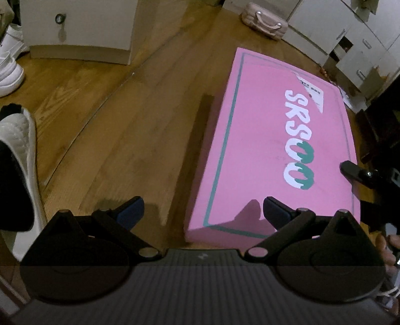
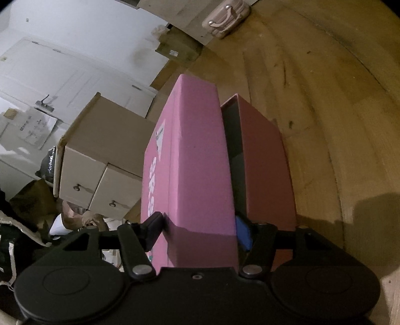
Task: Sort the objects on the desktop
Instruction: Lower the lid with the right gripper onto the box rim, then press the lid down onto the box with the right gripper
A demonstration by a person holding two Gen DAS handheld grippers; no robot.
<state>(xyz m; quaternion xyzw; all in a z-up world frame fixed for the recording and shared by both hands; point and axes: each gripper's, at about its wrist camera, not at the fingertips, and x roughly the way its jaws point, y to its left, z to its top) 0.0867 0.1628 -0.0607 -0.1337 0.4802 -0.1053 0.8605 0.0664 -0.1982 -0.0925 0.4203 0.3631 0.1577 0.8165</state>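
Wooden floor (image 1: 140, 130) fills most of both views. Pink shoebox lid (image 1: 282, 150), lettered "SRSOO", occupies the right half of the left wrist view; in the right wrist view it runs up the centre, with the box base (image 2: 265, 160) open beside it on the right. Cardboard drawer unit (image 2: 100, 160) at centre left there. Small pink suitcase (image 1: 265, 17) at top centre of the left wrist view; white shoes (image 1: 10, 65) at upper left edge.

Right gripper (image 2: 200, 226): jaws straddle the lid's near rim, one pad either side, apparently touching. Left gripper (image 1: 202, 212): jaws wide apart, nothing between them, above the lid's near corner.
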